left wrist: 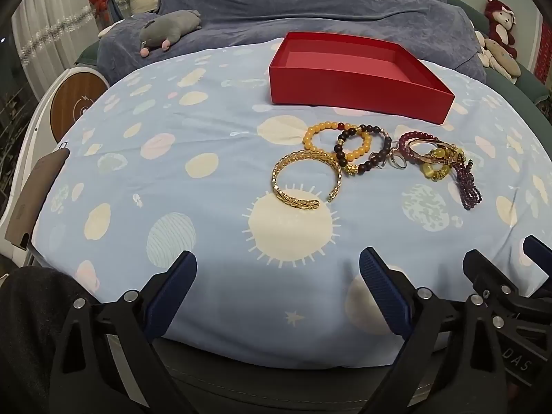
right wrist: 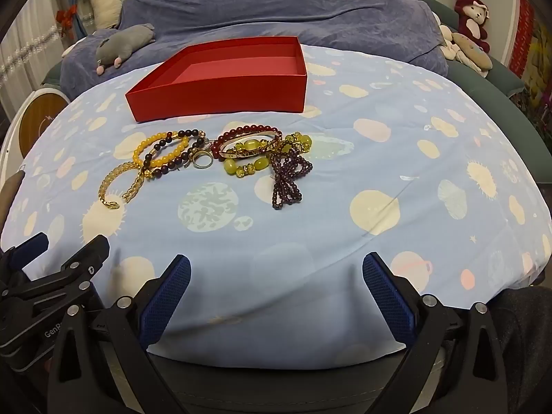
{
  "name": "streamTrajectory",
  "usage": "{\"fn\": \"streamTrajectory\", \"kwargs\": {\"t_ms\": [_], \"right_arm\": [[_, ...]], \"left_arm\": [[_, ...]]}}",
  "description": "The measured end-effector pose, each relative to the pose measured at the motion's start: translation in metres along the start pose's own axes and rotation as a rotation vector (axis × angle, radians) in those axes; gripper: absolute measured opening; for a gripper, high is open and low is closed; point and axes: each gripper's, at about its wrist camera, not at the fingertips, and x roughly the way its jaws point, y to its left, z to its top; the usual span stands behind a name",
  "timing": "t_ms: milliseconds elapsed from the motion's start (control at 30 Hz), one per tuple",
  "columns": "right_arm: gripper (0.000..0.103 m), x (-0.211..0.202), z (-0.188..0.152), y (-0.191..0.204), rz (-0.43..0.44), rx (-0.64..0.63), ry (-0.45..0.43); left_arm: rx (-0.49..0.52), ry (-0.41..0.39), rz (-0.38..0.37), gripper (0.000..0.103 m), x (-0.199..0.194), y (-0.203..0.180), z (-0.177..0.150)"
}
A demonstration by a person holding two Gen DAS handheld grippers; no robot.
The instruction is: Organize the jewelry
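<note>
1. State: left gripper [left wrist: 277, 269] and right gripper [right wrist: 276, 270] both have jaws spread wide, nothing between the pads. Both hang over the near edge of the patterned cloth [left wrist: 172, 172], short of the jewelry.
2. Task items: the jewelry sits mid-cloth in a loose row, just in front of the red box [left wrist: 358, 93]. The box is uncovered and looks empty.
3. Left wrist view: gold bangle [left wrist: 305, 179] is at 12 o'clock from the left gripper and is the nearest piece. Amber bead bracelet [left wrist: 336, 141] and dark bead bracelet [left wrist: 365, 148] lie past it, overlapping.
4. My read: nothing is picked yet, so the step is the 1st approach. Take the gold bangle first; it sits at the edge of the pile, only its far side meeting the beads.
5. Grip advice: clamp across 1 side of the band, not across the whole ring. Lift straight up so the bracelets beside it don't drag.
6. Right wrist view only: purple bead strand [right wrist: 288, 179] at 12 o'clock and yellow-green stone bracelet [right wrist: 248, 164] show clearly separated. The small ring [right wrist: 201, 162] beside the dark beads is plain here.
7. Left wrist view only: that right-hand cluster reads as 1 tangle at 1 o'clock. It does show the full open loop of the bangle, which the right view foreshortens.
8. Risk: the red bead bracelet [right wrist: 248, 131] and thin bangle look stacked; expect 2 pieces to come up together.
</note>
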Motion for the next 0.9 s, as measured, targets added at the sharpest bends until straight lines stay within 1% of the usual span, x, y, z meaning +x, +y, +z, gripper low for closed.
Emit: {"fn": "streamTrajectory", "kwargs": {"t_ms": [367,433,900], "right_arm": [[0.096,-0.0003,0.0000,0.0002,0.001,0.001,0.002],[0.096,-0.0005,0.0001,0.0004,0.000,0.000,0.001],[0.096,-0.0012,-0.0002,0.0010,0.001,-0.001,-0.001]], "left_arm": [[-0.003,0.005,-0.010,0.091,0.0006,0.0000,0.0003],[-0.004,0.003,-0.014,0.090,0.0009,0.0051,0.0006],[0.000,-0.003,-0.009,0.089,-0.0017,-0.0001,0.0004]]}}
